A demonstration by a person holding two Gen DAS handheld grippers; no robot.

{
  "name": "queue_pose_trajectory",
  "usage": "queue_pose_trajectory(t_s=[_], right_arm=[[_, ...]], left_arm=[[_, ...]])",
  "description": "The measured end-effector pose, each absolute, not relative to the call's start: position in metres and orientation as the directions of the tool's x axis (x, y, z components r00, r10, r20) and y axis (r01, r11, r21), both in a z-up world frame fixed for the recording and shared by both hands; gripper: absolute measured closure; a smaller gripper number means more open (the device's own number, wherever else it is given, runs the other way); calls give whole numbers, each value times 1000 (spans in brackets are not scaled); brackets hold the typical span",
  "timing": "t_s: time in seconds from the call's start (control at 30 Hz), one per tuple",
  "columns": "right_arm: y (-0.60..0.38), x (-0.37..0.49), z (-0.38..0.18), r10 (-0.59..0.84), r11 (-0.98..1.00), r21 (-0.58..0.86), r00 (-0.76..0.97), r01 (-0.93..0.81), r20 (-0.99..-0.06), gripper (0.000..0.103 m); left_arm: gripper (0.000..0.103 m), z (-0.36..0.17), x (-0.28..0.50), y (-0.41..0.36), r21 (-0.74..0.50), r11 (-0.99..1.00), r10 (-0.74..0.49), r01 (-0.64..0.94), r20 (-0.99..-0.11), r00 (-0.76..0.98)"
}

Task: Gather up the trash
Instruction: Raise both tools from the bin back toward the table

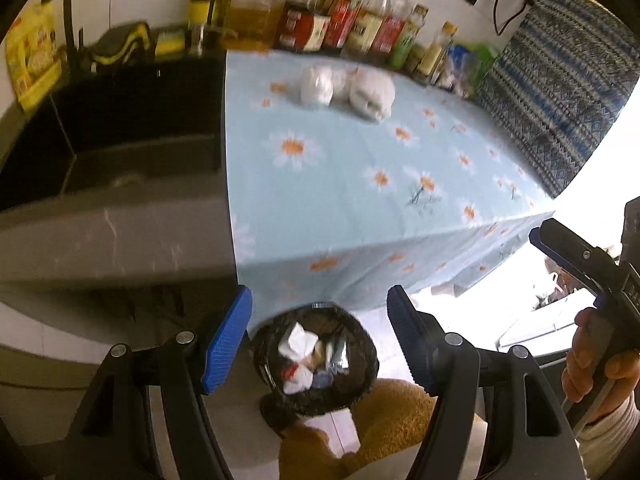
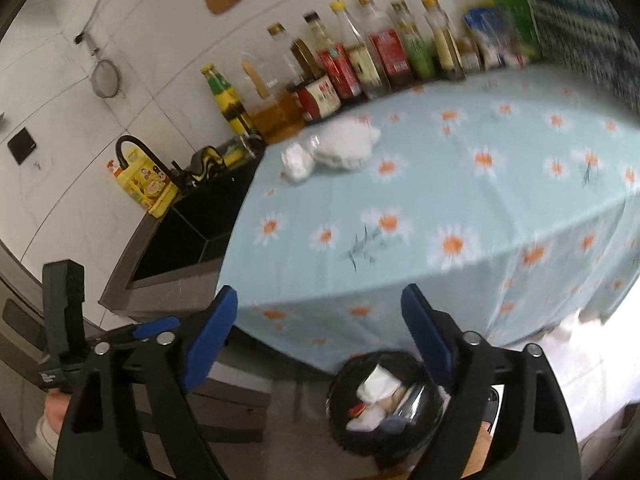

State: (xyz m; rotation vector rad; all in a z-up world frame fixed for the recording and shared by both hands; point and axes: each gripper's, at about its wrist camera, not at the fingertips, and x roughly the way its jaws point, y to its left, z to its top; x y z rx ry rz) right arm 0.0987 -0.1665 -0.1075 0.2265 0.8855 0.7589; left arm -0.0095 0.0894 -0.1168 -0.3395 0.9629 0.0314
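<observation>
We cannot read the blurred bottles [image 1: 360,28] behind the table [image 1: 360,200]; the right fingers [image 2: 424,332] partly hide the bin [image 2: 384,400].

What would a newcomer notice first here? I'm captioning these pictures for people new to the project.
Probably the blue daisy tablecloth, bare apart from crumpled white trash near its back edge. Behind that, a row of bottles lines the wall. Down on the floor sits a black bin already holding trash, seen between the open fingers of the left gripper.
</observation>
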Motion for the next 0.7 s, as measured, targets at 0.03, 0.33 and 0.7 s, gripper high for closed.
queue_pose_trajectory(t_s=[0.03,0.33,0.7], right_arm=[[-165,102,-101,686,717,471,400,-513,-608,14],[-151,140,-63,691,704,397,436,-589,-577,6],[-127,233,-59,730,657,378,425,-652,-535,4]], left_arm=[[35,-112,-7,90,-269,947,-120,-176,-803,584],[24,-65,18,98,-249,951,-64,-185,-740,669],[18,-46,79,108,-226,940,13,-255,-724,690]])
